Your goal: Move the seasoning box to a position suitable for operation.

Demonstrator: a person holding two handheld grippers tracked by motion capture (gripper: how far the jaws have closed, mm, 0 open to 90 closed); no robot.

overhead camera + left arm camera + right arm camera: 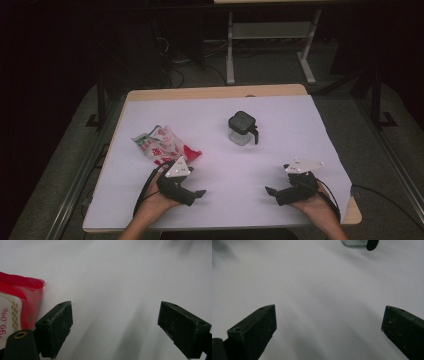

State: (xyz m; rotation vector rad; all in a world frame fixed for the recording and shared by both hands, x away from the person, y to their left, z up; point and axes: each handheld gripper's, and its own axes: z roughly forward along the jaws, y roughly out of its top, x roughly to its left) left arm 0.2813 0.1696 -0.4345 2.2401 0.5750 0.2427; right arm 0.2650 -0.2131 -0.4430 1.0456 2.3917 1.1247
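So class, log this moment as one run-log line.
left gripper: open, beside packet | right gripper: open, empty | jar: untouched, mid-table

Pretty dark room, grey carpet floor [280,70], white-legged desk [270,30] behind the white-covered wooden table [280,150].

White-covered worktop [280,165] seen from above: crumpled red-and-white plastic packet [161,145] at left, clear glass jar with black lid [242,129] (centre); left gripper [199,193] and right gripper [270,191] near the front edge.
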